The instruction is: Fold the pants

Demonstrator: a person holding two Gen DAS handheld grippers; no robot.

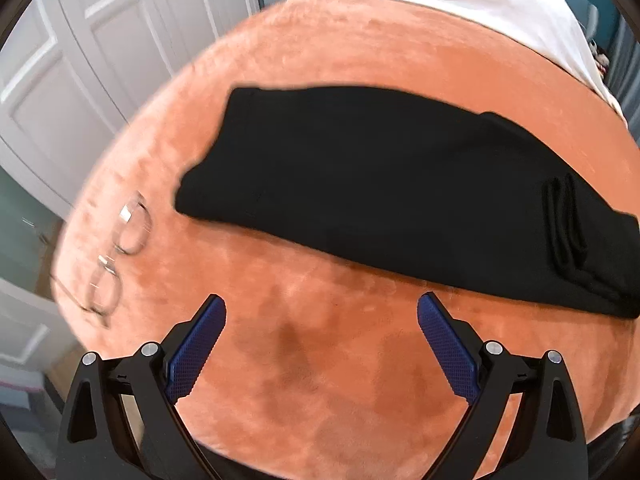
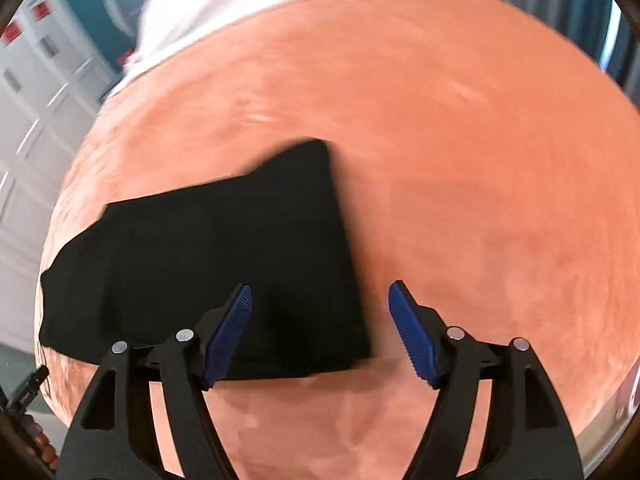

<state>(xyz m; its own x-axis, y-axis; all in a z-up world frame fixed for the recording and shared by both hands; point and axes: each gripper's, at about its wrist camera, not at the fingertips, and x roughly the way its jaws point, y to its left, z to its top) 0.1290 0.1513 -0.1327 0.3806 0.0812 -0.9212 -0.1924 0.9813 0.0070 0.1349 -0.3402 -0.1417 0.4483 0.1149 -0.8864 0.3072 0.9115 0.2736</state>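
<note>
Your left wrist camera looks steeply down past the left claw [image 1: 322,316] at the orange bed cover [image 1: 320,360], with white doors at its left edge. Your right wrist camera sits closer, over the right claw [image 2: 320,304], tilted down likewise. Both views share the black folded pants [image 1: 380,192] and the cover.

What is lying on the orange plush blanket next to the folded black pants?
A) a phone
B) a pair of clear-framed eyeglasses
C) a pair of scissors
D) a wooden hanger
B: in the left wrist view a pair of clear-framed eyeglasses lies on the orange plush blanket, apart from the left end of the folded black pants; no scissors, phone or hanger shows.
</note>
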